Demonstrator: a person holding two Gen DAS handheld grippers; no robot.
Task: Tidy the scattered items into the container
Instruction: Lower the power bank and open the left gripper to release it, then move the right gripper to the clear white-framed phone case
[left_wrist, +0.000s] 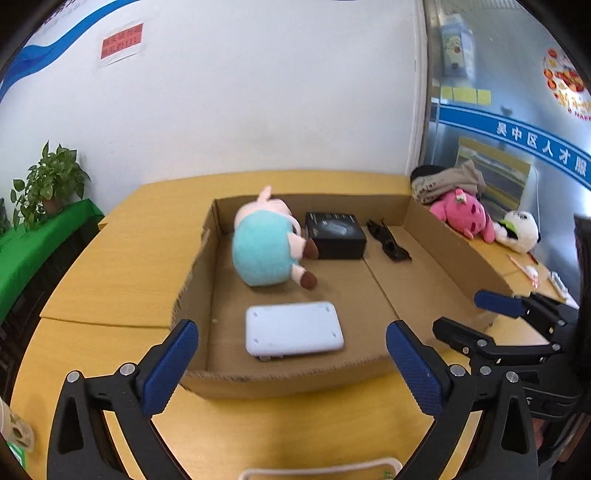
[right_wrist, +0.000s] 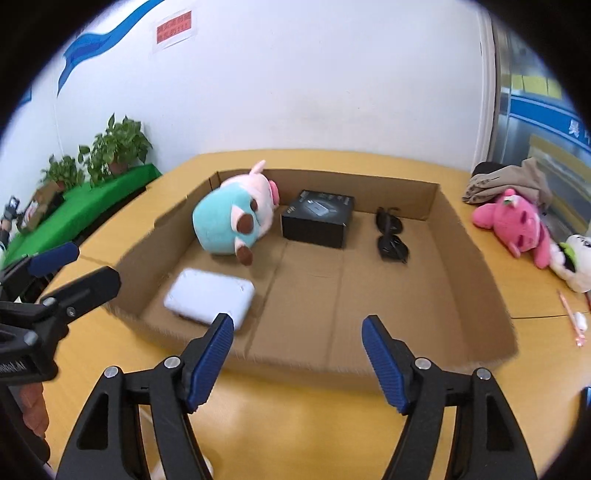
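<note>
A shallow cardboard box (left_wrist: 280, 380) (right_wrist: 476, 266) lies on the yellow table. In it are a teal and pink plush pig (left_wrist: 264, 245) (right_wrist: 231, 218), a black box (left_wrist: 334, 234) (right_wrist: 317, 218), black sunglasses (left_wrist: 389, 240) (right_wrist: 389, 236) and a white flat device (left_wrist: 293, 328) (right_wrist: 210, 297). My left gripper (left_wrist: 291, 360) is open and empty at the box's near wall. My right gripper (right_wrist: 299, 354) is open and empty at the near wall; it also shows in the left wrist view (left_wrist: 472, 312).
Outside the box at the right lie a pink plush (left_wrist: 463, 214) (right_wrist: 515, 225), a white plush (left_wrist: 517, 230) (right_wrist: 574, 266), a pile of cloth (left_wrist: 447, 181) (right_wrist: 509, 181) and a pink pen (right_wrist: 570, 317). Potted plants (right_wrist: 118, 147) stand on a green surface at the left.
</note>
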